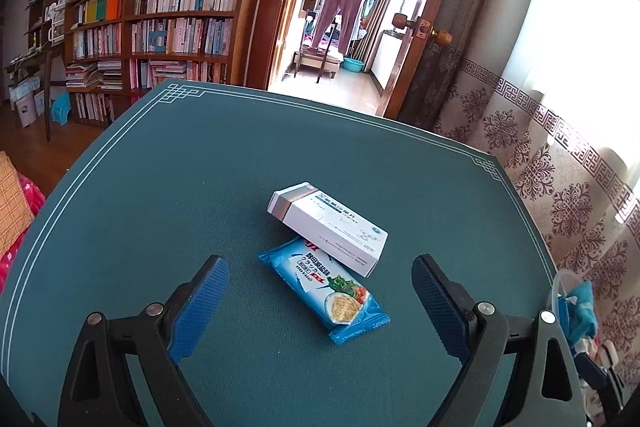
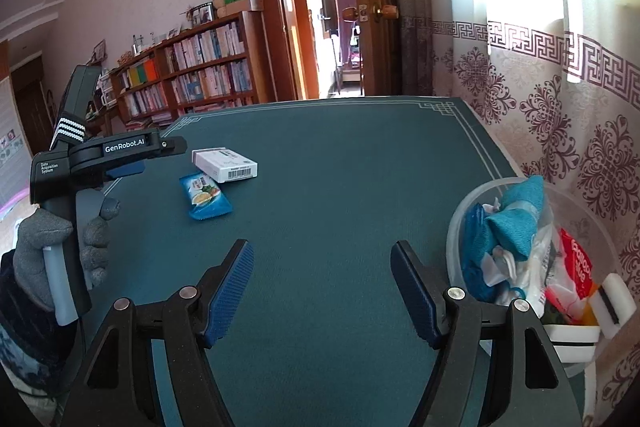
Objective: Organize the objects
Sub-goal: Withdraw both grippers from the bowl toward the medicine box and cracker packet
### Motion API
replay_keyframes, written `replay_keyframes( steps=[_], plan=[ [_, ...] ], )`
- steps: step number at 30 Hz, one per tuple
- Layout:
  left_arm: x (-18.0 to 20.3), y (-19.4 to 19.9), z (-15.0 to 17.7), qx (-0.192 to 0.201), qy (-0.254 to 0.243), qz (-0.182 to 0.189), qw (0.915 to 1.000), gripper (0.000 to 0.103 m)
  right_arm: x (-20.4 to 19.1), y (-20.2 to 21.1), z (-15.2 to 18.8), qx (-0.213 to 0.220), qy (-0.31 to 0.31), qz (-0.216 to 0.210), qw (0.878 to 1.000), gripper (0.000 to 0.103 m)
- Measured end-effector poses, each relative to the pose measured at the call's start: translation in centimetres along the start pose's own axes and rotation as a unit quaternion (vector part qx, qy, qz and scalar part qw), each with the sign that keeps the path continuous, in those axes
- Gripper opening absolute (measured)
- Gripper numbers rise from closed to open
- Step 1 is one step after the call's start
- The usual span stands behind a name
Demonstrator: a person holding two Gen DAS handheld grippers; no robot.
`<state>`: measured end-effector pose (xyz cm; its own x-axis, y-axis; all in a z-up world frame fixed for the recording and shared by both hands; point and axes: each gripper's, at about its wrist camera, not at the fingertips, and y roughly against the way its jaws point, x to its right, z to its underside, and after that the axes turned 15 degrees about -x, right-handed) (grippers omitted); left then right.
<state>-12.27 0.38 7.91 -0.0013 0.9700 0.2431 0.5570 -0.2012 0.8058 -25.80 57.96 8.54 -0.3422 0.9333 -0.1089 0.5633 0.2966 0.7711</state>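
Observation:
A white medicine box (image 1: 330, 227) lies on the teal table mat (image 1: 160, 207), its near end resting on a blue cracker packet (image 1: 326, 289). My left gripper (image 1: 320, 267) is open and empty, its fingers either side of the packet, just short of it. In the right wrist view the box (image 2: 225, 163) and the packet (image 2: 205, 195) lie at the left, beside the left gripper (image 2: 132, 157). My right gripper (image 2: 322, 255) is open and empty above bare mat. A clear plastic tub (image 2: 456, 227) at the right holds several packets and a blue cloth.
The tub's edge shows in the left wrist view (image 1: 560, 287) at the right. A patterned curtain (image 2: 560, 107) hangs close behind the table's right edge. A bookshelf (image 1: 160, 27) and an open doorway (image 1: 352, 7) lie beyond the far edge.

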Motion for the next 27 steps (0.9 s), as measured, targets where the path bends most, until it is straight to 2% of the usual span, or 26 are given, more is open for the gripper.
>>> replay_keyframes(
  steps=[6,15,27],
  plan=[
    [-2.8,-0.7,0.2,-0.004,0.034,-0.007,0.9994,0.095,-2.8,-4.0,-1.9,-0.038,0.027,-0.030,0.998,0.072],
    [-5.8,-0.6,0.2,0.012,0.077,-0.048,0.9958,0.095,-7.5,-9.3,-5.2,-0.072,0.084,-0.061,0.992,0.072],
    [-7.3,-0.8,0.0,0.010,0.098,-0.044,0.9941,0.095,-11.4,-15.2,-8.9,-0.102,0.125,-0.067,0.985,0.072]
  ],
)
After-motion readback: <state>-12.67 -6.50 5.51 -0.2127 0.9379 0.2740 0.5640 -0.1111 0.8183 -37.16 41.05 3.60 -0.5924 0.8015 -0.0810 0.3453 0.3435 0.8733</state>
